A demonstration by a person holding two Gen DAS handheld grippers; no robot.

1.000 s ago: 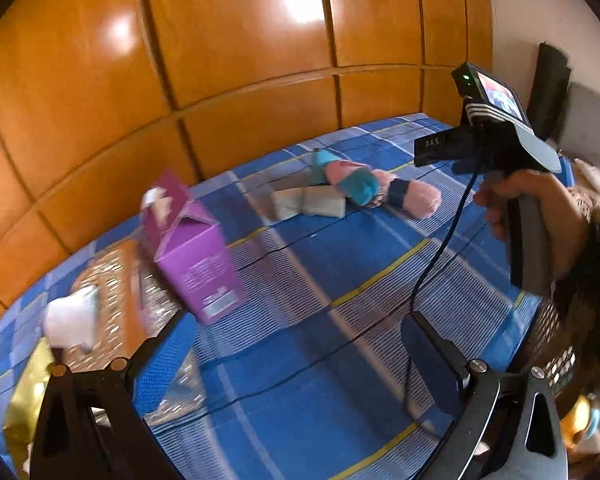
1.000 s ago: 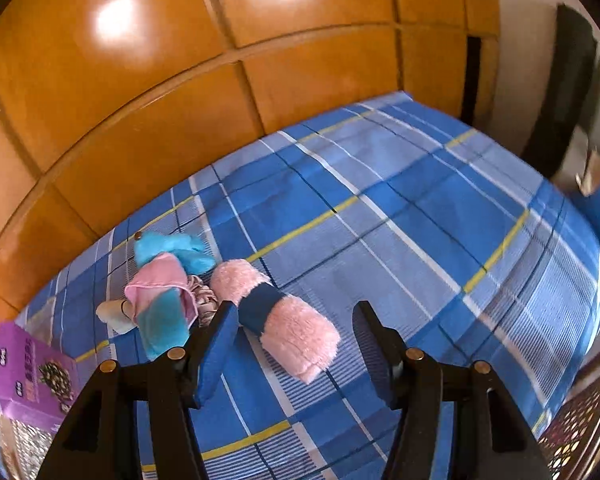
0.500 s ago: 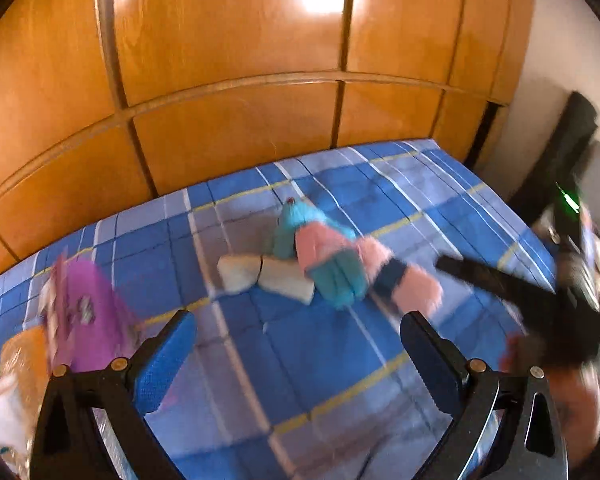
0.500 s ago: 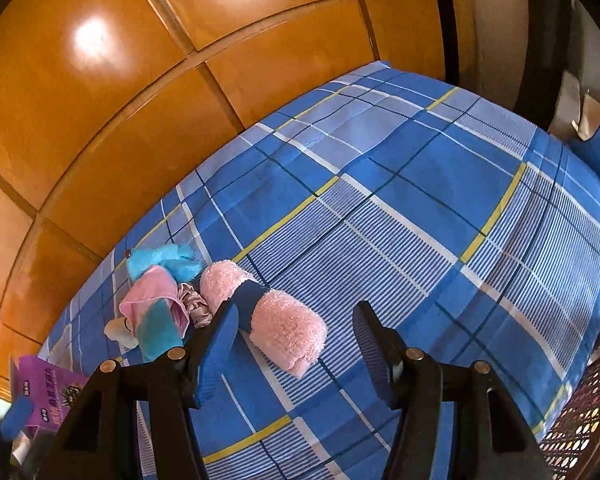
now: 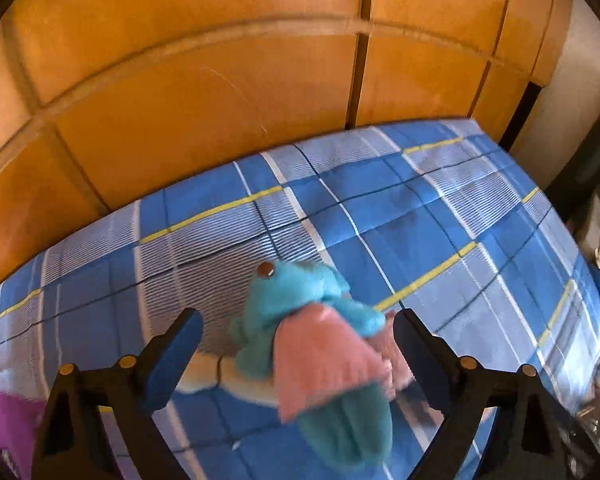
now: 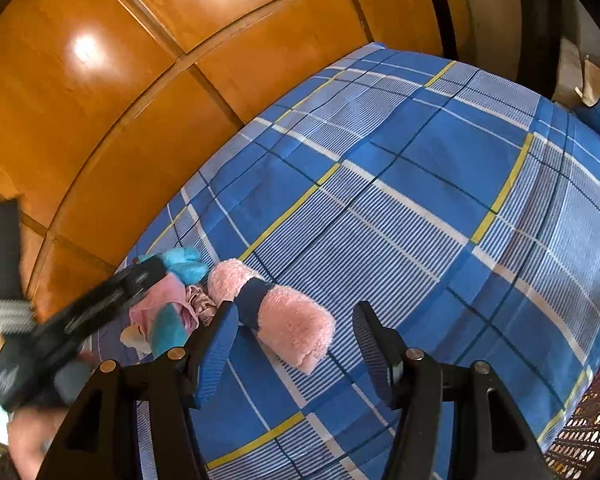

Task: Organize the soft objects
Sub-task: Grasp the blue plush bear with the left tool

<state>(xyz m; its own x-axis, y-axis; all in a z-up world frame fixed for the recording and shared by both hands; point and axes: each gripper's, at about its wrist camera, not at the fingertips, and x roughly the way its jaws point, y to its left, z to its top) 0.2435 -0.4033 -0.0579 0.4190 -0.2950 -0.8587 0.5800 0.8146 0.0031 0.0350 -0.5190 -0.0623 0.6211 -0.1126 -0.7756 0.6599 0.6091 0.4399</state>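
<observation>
- Lying on the blue plaid bedspread (image 5: 440, 208) in front of the wooden wardrobe doors (image 5: 220, 100), the soft things form one small heap, seen left of centre in the right wrist view.
- In the left wrist view the left gripper (image 5: 296, 336) has its jaws wide apart, and the teal-and-pink plush toy (image 5: 300, 320) sits right between them, a little nearer the right finger.
- The plush's long axis runs from far-left to near-right: its teal head with a brown button eye points far and slightly left, while the teal tail end reaches toward the camera, below the fingertips.
- Closing across that axis would, I judge, catch the pink skirt at the plush's middle; motion blur leaves it unclear whether either finger touches the fabric yet.
- A cream soft piece (image 5: 204, 372) lies just left of the plush, partly under it, so the jaws may pick up both.
- The right gripper (image 6: 296, 332) also has its jaws apart and holds nothing; the rolled pink fluffy towel (image 6: 288, 316) with a dark blue band lies between them, close to the left finger.
- The roll's long axis runs far-left to near-right, its near end pointing toward the right finger.
- Each hand is nearest its own item, but the left gripper crowds the heap in the right wrist view, so simultaneous closes could clash.
</observation>
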